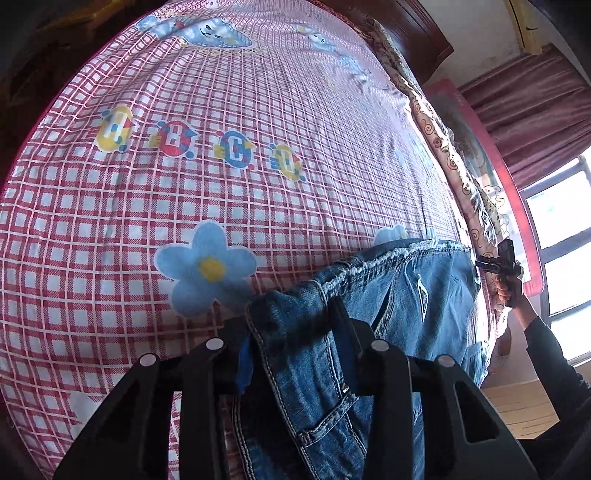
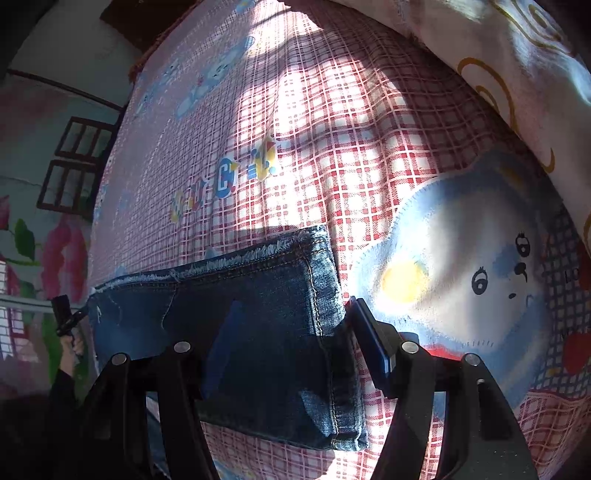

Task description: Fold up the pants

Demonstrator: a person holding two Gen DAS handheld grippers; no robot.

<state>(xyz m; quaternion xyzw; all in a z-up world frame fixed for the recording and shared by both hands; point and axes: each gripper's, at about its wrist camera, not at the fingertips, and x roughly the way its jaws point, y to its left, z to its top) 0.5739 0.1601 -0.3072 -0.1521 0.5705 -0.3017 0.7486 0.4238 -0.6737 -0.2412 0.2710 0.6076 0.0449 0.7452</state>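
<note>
Blue jeans (image 1: 424, 295) lie folded lengthwise on a red-checked bed sheet (image 1: 221, 221). My left gripper (image 1: 291, 317) is shut on a bunched edge of the jeans near the waistband, with denim squeezed between its blue pads. In the right wrist view the frayed hem end of the jeans (image 2: 166, 314) lies flat. My right gripper (image 2: 295, 306) stands open astride the side seam: one finger is over the denim and the other finger (image 2: 373, 347) is over the sheet (image 2: 332, 147). Each gripper also shows small in the other's view, as the right gripper (image 1: 500, 258) and the left gripper (image 2: 64, 317), each in a hand.
A patterned quilt (image 1: 443, 147) runs along the far side of the bed, and it shows close up in the right wrist view as the quilt (image 2: 498, 55). A dark wooden headboard (image 1: 417, 29), a curtain (image 1: 535, 110) and a bright window (image 1: 561, 221) lie beyond. A painted wall (image 2: 37, 240) stands past the bed's edge.
</note>
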